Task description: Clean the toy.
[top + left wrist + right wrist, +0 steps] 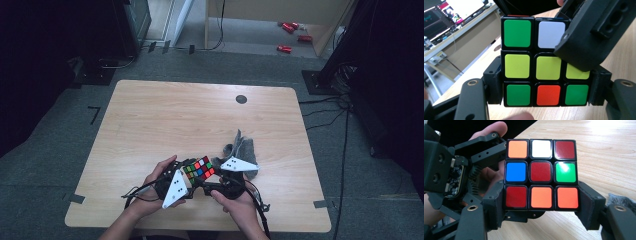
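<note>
A Rubik's cube (199,168) is held just above the near part of the wooden table (200,115), between both grippers. In the left gripper view, the cube (544,67) shows a green, yellow, white and orange face. My left gripper (546,98) is shut on the cube's lowest layer, its pads (495,85) pressing both sides. The right gripper's body (589,32) covers that face's upper right corner. In the right gripper view, my right gripper (541,205) clamps the bottom row of the cube's (541,171) red-centred face. Both grippers (192,176) (211,175) meet at the cube.
A crumpled grey cloth (243,147) lies on the table just right of the hands, its edge (621,198) seen beside my right jaw. A small black round mark (241,99) sits near the far edge. Red objects (290,30) lie on the floor beyond.
</note>
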The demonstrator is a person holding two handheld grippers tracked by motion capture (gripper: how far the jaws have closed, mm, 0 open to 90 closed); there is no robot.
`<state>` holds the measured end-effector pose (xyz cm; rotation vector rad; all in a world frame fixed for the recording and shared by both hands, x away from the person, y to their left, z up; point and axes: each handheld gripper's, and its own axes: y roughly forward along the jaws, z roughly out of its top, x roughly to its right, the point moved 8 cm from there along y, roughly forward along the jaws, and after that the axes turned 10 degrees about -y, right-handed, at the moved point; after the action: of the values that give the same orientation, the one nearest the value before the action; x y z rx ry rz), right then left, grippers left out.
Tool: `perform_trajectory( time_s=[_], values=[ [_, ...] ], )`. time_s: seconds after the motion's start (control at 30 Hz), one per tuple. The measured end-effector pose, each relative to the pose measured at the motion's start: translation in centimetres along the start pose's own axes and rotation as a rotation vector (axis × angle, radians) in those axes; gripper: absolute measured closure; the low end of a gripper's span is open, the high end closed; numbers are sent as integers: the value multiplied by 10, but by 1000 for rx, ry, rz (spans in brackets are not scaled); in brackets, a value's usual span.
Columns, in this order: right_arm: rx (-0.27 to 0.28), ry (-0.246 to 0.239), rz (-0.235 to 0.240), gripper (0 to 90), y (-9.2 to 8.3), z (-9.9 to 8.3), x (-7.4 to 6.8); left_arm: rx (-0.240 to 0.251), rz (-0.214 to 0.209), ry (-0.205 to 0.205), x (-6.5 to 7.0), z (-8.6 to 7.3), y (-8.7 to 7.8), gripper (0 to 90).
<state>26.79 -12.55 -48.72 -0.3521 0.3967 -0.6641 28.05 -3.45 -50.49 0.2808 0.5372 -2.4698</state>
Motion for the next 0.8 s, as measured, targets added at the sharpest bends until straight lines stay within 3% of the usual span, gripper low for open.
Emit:
perform_trajectory(
  time_s=[0.07, 0.17, 0.3, 0.4, 0.5, 0.6, 0.8],
  values=[
    [6, 1, 6, 336, 0, 1, 0, 3, 0, -15, -1, 1, -1, 335],
    [37, -15, 13, 274, -4, 7, 0, -16, 1, -72, -7, -1, -2, 337],
    [98, -76, -18, 220, -17, 20, 6, -33, 2, -182, -19, -3, -5, 338],
    [127, -131, -86, 219, -25, 24, 17, -22, -11, -241, -24, -2, -8, 339],
    [128, -168, -162, 241, -29, 22, 33, -11, -24, -267, -26, -1, -11, 341],
    [100, -220, -256, 249, -31, 17, 51, -9, -44, -312, -28, 0, -11, 341],
    [23, -268, -374, 237, -31, -1, 85, 7, -66, -360, -33, 0, -12, 341]
  ],
)
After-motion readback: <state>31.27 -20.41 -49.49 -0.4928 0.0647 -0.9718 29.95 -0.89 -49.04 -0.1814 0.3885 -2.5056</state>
